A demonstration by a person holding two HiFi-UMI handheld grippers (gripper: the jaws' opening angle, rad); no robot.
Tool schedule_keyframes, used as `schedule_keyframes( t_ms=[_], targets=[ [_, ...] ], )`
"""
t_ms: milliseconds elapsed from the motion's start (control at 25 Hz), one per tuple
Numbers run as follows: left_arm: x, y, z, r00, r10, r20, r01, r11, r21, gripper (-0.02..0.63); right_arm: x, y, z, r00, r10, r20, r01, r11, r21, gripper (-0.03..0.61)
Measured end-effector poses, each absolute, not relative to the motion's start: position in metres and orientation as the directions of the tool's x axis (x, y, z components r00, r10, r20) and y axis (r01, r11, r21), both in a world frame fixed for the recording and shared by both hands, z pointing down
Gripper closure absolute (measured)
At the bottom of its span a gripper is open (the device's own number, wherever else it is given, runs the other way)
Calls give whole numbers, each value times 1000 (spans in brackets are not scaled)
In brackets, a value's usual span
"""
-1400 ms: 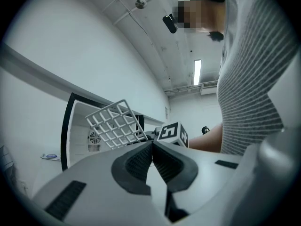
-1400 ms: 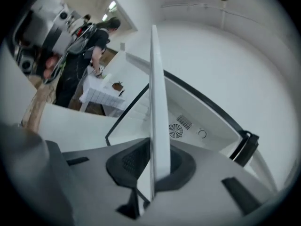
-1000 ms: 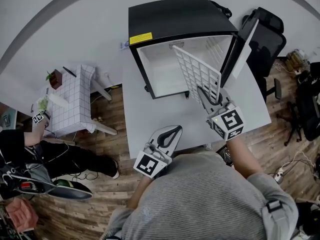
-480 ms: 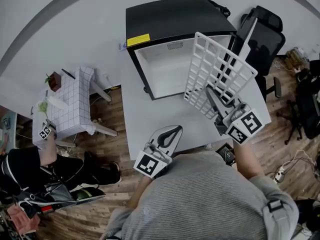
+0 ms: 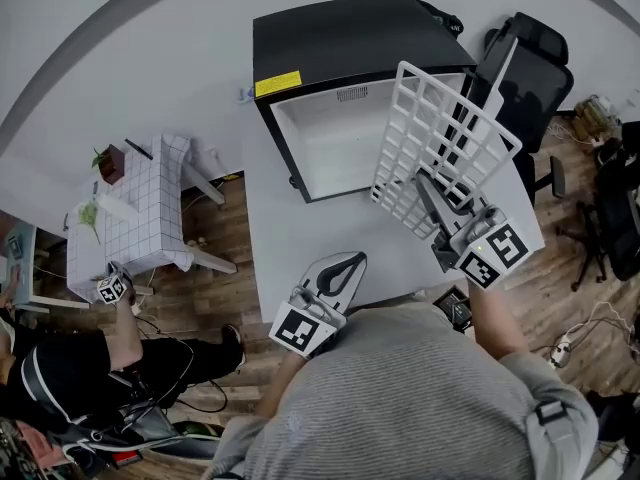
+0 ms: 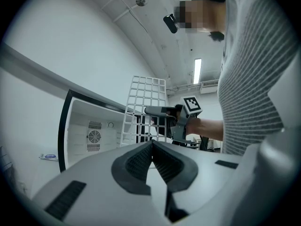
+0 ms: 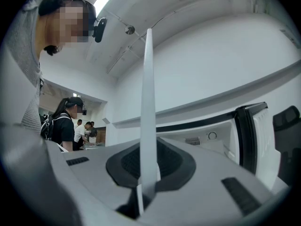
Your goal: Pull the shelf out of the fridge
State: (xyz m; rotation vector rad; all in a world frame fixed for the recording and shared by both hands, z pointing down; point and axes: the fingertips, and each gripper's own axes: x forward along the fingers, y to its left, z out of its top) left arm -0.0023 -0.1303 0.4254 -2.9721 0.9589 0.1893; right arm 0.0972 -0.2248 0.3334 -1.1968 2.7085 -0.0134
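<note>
Pinching only the shelf's (image 5: pixel 440 148) near edge, my right claw (image 5: pixel 427 186) could let it swing or slip, I judge, and its far corner could knock the fridge (image 5: pixel 340 28). The shelf stands tilted outside the fridge, fanning toward 12 o'clock from that claw. My left claw (image 5: pixel 345 261) rests pressed together, empty.

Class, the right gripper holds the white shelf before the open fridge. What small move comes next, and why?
Probably lower the shelf flat onto the table: the right gripper clamps one edge, it stands tilted, already outside the fridge.
</note>
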Motion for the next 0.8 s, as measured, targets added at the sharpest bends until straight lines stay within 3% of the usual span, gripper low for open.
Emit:
schedule_keyframes(
  t_ms=[800],
  targets=[
    [0,-131,425,805,-581,-123,-583,-812,24,601,99,-228,333,-658,-735,-164,-731,675,-98,545]
  ],
)
